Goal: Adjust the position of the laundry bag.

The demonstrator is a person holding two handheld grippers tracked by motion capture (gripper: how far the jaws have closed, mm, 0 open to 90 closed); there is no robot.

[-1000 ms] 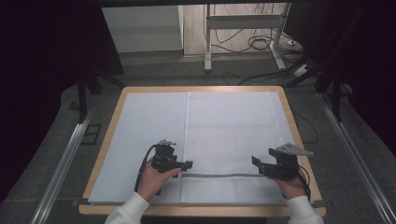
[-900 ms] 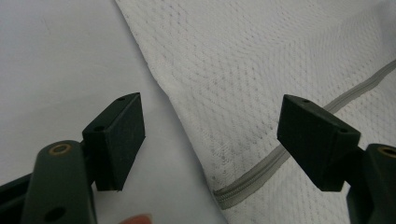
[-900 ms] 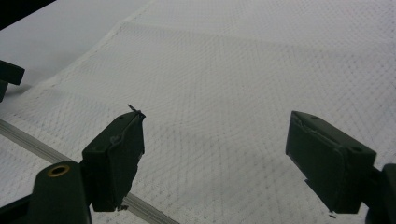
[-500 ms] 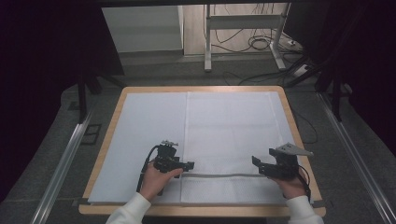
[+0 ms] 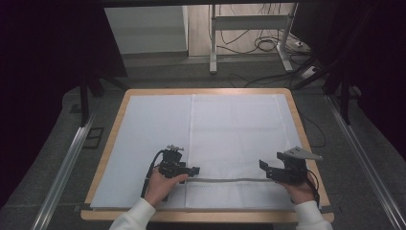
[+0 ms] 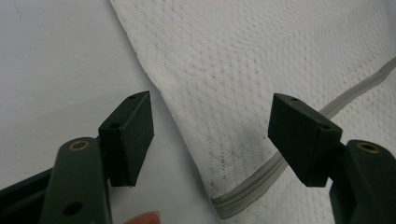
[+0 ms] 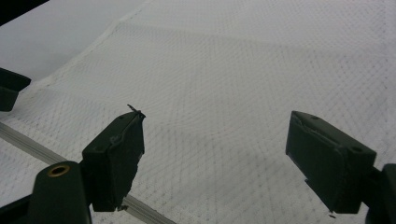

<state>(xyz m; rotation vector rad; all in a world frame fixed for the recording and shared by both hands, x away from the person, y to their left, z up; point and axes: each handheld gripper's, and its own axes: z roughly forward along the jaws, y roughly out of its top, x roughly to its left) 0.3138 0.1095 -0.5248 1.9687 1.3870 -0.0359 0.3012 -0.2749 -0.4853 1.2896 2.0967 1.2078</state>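
- High view: A person's two hands are coming in from the bottom edge of the frame, each carrying a tool over a wood-rimmed surface (image 5: 111, 143) covered in white.
- A white mesh cloth (image 5: 239, 134) is lying flat across the centre and right of the surface, with a grey zipper (image 5: 225, 180) running level across the lower part of the frame between the two tools.
- The left tool (image 5: 194, 170) is sitting at the lower centre-left of the frame, at the zipper's left end, pointing toward the right.
- The right tool (image 5: 264, 167) is sitting at the lower right, at the zipper's right end, pointing toward the left, with a grey three-cornered plate on top.
- Left gripper view: The left tool (image 6: 212, 135) is standing with its jaws apart and has just been closing a little; the pads (image 6: 133, 135) are pressing on nothing.
- The mesh cloth's edge (image 6: 187, 135) is running from the upper left down to the bottom centre between the jaws, and the zipper's end (image 6: 233, 203) is lying at the bottom centre, the strip climbing toward the right edge.
- A fingertip is showing at the bottom edge, left of centre.
- Right gripper view: The right tool (image 7: 215, 154) is standing wide open, gripping nothing, above the mesh cloth (image 7: 233, 84).
- The zipper (image 7: 28, 140) is crossing the lower left corner, passing under the left-hand jaw.
- The other tool's jaw is showing dark at the left edge.
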